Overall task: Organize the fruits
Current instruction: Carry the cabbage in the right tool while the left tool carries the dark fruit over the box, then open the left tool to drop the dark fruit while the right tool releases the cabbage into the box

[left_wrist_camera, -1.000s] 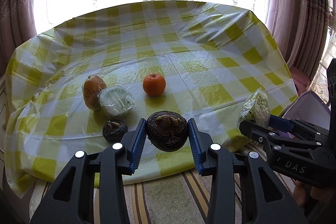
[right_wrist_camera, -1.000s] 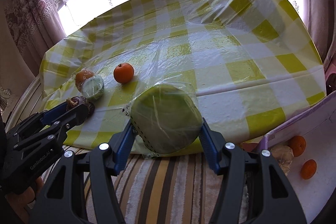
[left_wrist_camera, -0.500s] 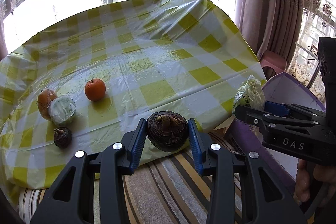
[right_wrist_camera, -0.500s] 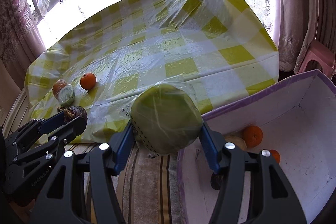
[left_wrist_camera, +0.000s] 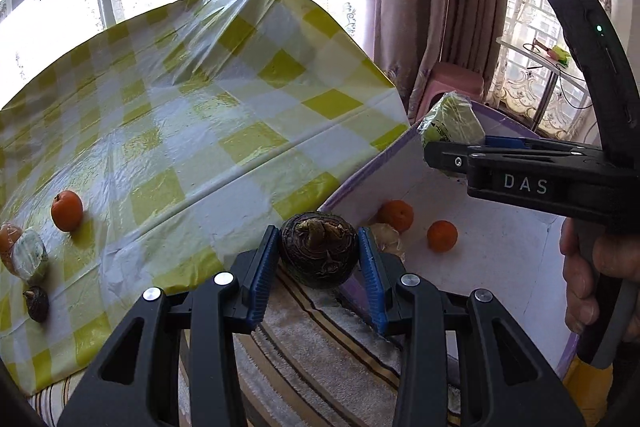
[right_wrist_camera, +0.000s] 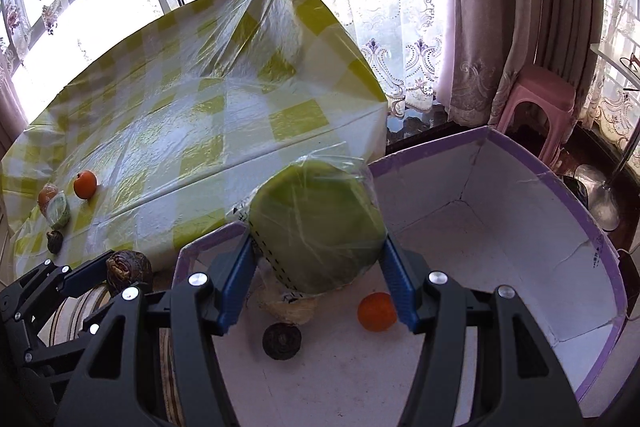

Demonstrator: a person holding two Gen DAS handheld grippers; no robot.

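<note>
My left gripper (left_wrist_camera: 318,255) is shut on a dark brown round fruit (left_wrist_camera: 318,253), held beside the near left edge of the white box with a purple rim (left_wrist_camera: 500,267). My right gripper (right_wrist_camera: 318,251) is shut on a plastic-wrapped green fruit (right_wrist_camera: 320,223), held over the box (right_wrist_camera: 500,259). The right gripper also shows in the left wrist view (left_wrist_camera: 452,147). The box holds two oranges (left_wrist_camera: 442,235), a pale wrapped fruit (right_wrist_camera: 286,307) and a dark fruit (right_wrist_camera: 282,341). On the table lie an orange (left_wrist_camera: 67,211), a wrapped fruit (left_wrist_camera: 30,259) and a small dark fruit (left_wrist_camera: 37,303).
The table has a yellow-checked plastic cloth (left_wrist_camera: 200,131) and stands left of the box. A striped rug (left_wrist_camera: 320,347) lies below my left gripper. A pink stool (right_wrist_camera: 536,99) and curtains (right_wrist_camera: 500,7) stand behind the box.
Both grippers have swung right, from the table's front edge to the box, each still holding its fruit. The right gripper is now over the box.
</note>
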